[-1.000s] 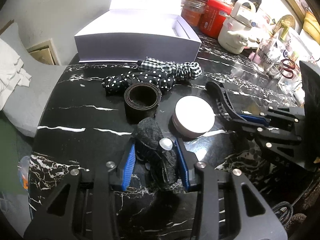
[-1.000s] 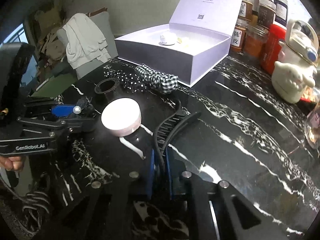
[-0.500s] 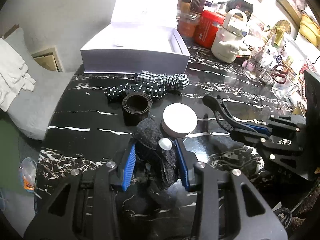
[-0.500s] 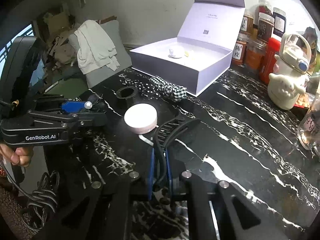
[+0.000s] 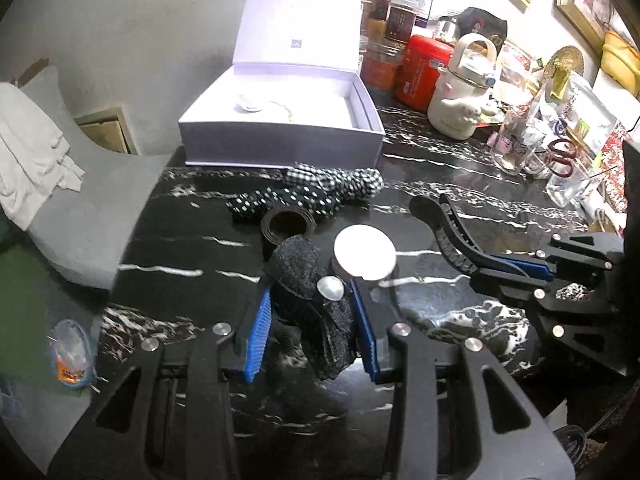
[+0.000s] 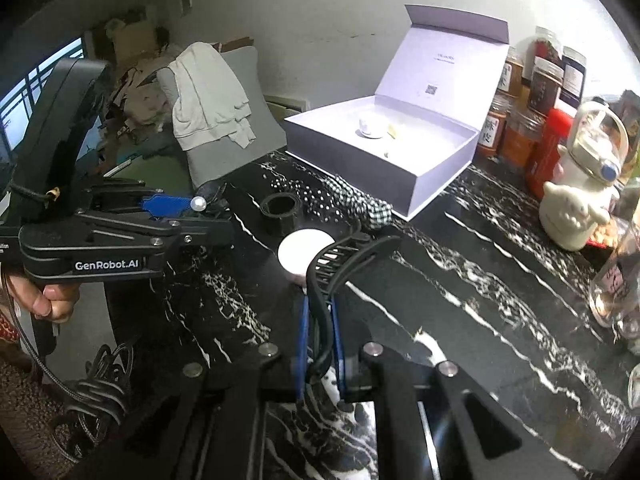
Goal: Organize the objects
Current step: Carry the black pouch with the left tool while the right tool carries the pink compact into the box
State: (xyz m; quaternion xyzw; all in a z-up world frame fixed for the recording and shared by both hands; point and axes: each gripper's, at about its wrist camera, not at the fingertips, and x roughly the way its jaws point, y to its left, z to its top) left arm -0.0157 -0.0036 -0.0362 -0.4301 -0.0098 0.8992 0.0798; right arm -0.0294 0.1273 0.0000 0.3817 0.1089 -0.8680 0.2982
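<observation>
My left gripper [image 5: 310, 300] is shut on a dark grey fabric hair piece [image 5: 296, 264] with a pearl button, held above the black marble table [image 5: 180, 292]. To its right, my right gripper [image 6: 319, 312] is shut on a black claw hair clip [image 6: 352, 256], which sticks out forward over the table. An open white box [image 5: 280, 144] stands at the back with small pale items inside. In front of it lie a polka-dot scrunchie [image 5: 288, 202], a checked scrunchie [image 5: 340, 178], a black roll [image 5: 286, 224] and a round white tin [image 5: 365, 252].
Jars, a red canister [image 5: 424, 72] and a white character bottle [image 5: 460, 92] line the back right, with glasses and red scissors [image 5: 560, 156] further right. A grey chair [image 6: 232, 128] draped with white cloth stands off the table's left edge. A hand [image 6: 48, 300] holds the left tool.
Both grippers have risen and pulled back from the table with their items still held. The table things look smaller, and the inside of the box has come into sight.
</observation>
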